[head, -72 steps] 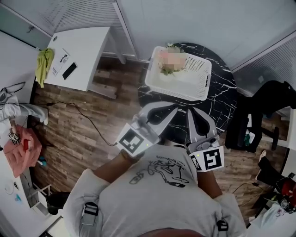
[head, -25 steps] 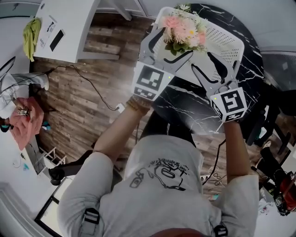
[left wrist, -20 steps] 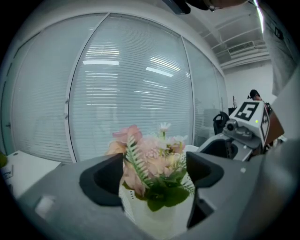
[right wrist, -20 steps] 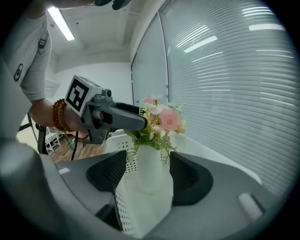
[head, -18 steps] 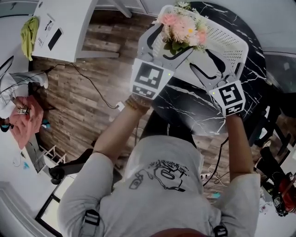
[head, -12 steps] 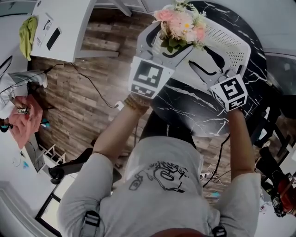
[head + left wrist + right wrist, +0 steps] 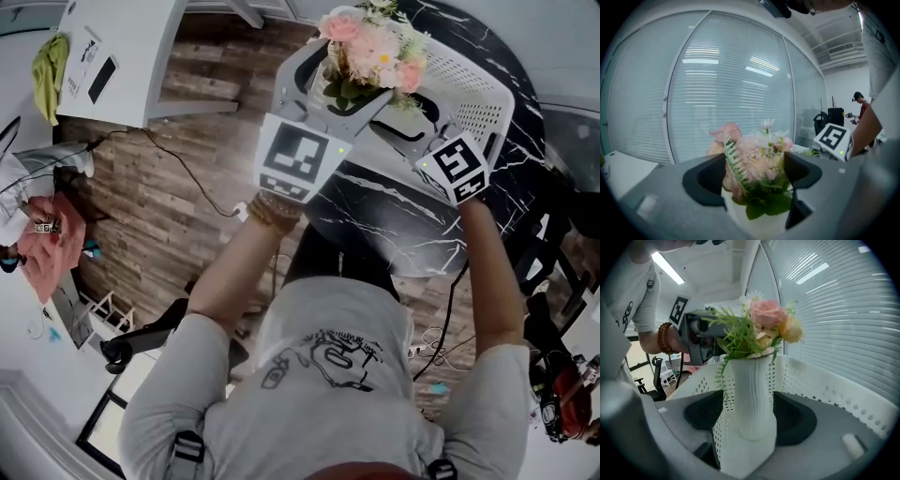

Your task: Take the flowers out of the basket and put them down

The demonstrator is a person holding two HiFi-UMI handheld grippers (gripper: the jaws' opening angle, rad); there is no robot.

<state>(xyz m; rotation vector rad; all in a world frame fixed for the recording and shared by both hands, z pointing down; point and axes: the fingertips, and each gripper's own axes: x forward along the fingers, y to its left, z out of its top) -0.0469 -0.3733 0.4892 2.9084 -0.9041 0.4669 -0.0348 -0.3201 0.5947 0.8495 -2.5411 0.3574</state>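
Flowers [image 7: 754, 150] in vase [image 7: 750, 394]: likely light, top-heavy, blooms crushable; hold at rigid neck. Left tool [image 7: 757, 180] clamped there; right tool [image 7: 750, 420] grips basket [image 7: 825, 385] corner.

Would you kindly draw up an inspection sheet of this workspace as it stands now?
Surface: round black marble table, bearing a white perforated basket.
Job's things: pink flowers in a white ribbed vase, at the basket's corner.
Clutter: green cloth on the white desk; pink cloth at far left.
Grippers: left gripper shut on the flowers; right gripper has its jaws either side of the vase, grip unclear.
Cables: black cable across the floor.
Surroundings: wood floor, glass wall with blinds.
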